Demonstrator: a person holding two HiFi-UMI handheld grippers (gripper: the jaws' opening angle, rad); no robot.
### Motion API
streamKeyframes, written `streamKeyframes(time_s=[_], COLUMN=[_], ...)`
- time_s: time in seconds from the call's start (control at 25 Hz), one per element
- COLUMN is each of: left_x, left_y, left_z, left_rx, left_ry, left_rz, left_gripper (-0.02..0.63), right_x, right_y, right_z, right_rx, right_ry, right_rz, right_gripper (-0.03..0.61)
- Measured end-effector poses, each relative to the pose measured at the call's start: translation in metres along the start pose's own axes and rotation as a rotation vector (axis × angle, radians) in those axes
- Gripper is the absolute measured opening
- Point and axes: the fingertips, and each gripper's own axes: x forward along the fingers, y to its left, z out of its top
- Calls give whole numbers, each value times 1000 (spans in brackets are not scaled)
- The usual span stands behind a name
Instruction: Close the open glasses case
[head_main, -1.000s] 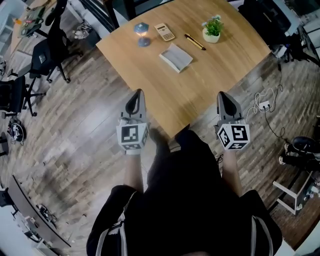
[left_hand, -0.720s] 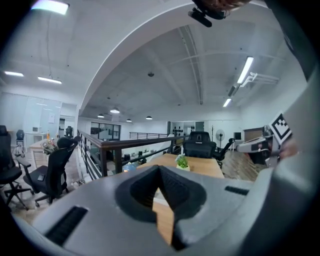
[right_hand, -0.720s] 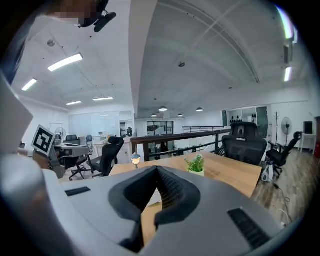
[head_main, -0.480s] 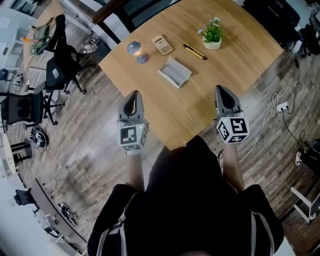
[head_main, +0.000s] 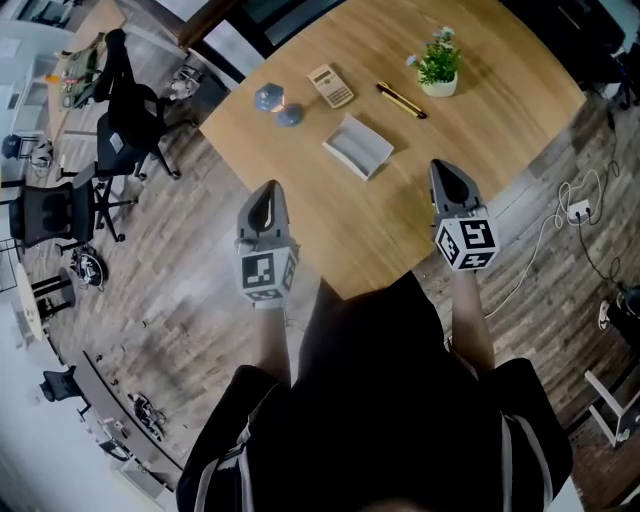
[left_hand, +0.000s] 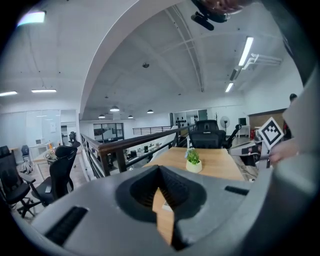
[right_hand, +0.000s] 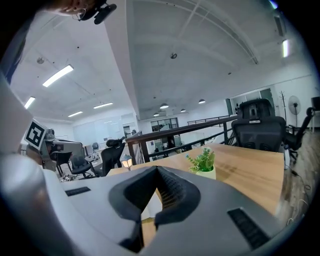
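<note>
Now the left gripper (head_main: 271, 190) and right gripper (head_main: 441, 170), fingers together and empty, have neared the table (head_main: 480, 80); the open glasses case (head_main: 358, 146) waits untouched.

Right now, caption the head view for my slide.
Left claw and right claw, both shut and empty, at the table corner; case ahead.

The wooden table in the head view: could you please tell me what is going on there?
A person in dark clothing stands at the near corner of the light wooden table, holding the left tongs and the right tongs. Both are shut and empty. The open white rectangular glasses case lies untouched mid-table, ahead of both tongs. Closing it has not yet begun.
</note>
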Motion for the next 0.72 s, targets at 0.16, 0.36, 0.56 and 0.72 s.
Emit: streamKeyframes(time_s=[0.16, 0.36, 0.56, 0.72], left_x=[5, 36, 44, 45], left_y=[25, 34, 44, 51], left_z=[-17, -31, -39, -46], left_rx=[-19, -55, -71, -84], left_ry=[-9, -16, 2, 35], left_rz=[-51, -138, -145, -126], left_gripper=[-2, -2, -2, -2], right_x=[24, 51, 76, 108], right_y=[24, 30, 35, 31], right_z=[-8, -22, -40, -66], right_rx=[-12, -22, -34, -60], right_ry=[19, 84, 141, 222], right_rz=[-12, -55, -34, 29], right_gripper=[8, 8, 8, 16])
